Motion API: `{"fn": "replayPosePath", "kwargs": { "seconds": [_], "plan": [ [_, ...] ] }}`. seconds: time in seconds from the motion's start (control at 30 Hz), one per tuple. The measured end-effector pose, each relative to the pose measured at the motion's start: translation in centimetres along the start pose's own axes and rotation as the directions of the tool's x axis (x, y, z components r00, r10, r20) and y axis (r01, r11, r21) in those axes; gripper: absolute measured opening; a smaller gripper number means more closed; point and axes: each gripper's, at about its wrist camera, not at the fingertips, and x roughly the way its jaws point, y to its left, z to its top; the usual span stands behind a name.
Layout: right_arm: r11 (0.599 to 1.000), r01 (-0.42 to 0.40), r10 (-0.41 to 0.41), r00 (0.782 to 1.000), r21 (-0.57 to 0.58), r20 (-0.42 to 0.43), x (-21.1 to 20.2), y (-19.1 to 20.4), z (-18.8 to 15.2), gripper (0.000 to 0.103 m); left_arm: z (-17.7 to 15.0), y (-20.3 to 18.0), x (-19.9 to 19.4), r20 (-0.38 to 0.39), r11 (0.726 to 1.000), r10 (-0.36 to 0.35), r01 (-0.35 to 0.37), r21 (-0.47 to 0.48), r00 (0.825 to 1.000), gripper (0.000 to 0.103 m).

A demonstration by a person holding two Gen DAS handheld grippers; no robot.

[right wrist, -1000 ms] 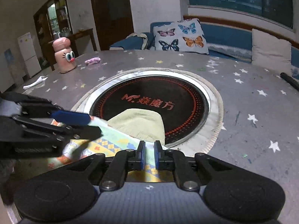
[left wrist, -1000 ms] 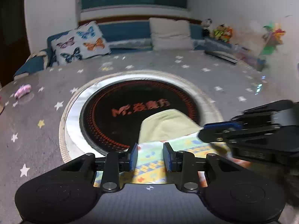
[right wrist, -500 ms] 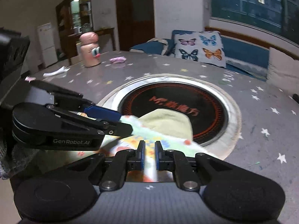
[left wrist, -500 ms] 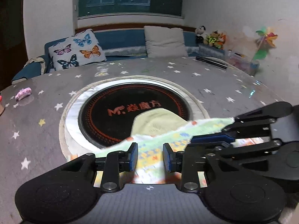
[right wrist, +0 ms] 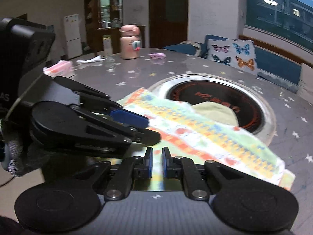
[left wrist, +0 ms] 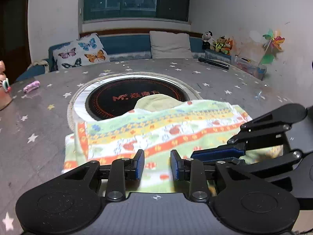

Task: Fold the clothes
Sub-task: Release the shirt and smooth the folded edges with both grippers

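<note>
A patterned garment (left wrist: 160, 129) with orange, yellow and green stripes lies folded on the grey star-print table, its pale yellow-green end (left wrist: 156, 102) reaching onto the black round hob. My left gripper (left wrist: 157, 165) is open just above the garment's near edge. My right gripper (right wrist: 157, 163) has its pads a narrow gap apart over the garment's (right wrist: 205, 137) near edge; no cloth shows pinched between them. The right gripper's fingers (left wrist: 219, 153) show beside the left one, and the left gripper's fingers (right wrist: 129, 116) show in the right wrist view.
The round black hob (left wrist: 137, 96) sits in the table's middle. A pink bottle (right wrist: 130, 42), a pink wrapper (right wrist: 156, 55), tissues (right wrist: 58, 68) and paper lie on the far table. A sofa with a butterfly cushion (left wrist: 82, 51), toys (left wrist: 221, 44) and a pinwheel (left wrist: 272, 43) stand behind.
Both grippers have pulled back and up from the garment. The garment now lies spread wider in a folded band across the near table. The left gripper stays open.
</note>
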Motion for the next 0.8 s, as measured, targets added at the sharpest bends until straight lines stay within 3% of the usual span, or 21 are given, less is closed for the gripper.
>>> {"fn": "replayPosePath", "kwargs": {
  "seconds": [0.27, 0.37, 0.8],
  "plan": [
    [1.0, -0.019, 0.019, 1.0, 0.006, 0.009, -1.6, 1.5, -1.5, 0.01, -1.9, 0.0, -2.7, 0.036, 0.999, 0.042, -0.043, 0.009, 0.998, 0.034],
    [0.999, -0.009, 0.007, 1.0, 0.05, 0.026, -2.9, 0.8, -2.2, 0.02, -2.5, 0.7, -3.2, 0.034, 0.998, 0.061, -0.06, -0.021, 0.998, 0.034],
    [0.949, 0.189, -0.189, 0.982, 0.251, -0.028, -7.5, -4.2, -6.5, 0.014, -3.4, 1.7, -4.4, 0.031, 0.995, 0.077, -0.075, -0.072, 0.997, 0.034]
  ]
}}
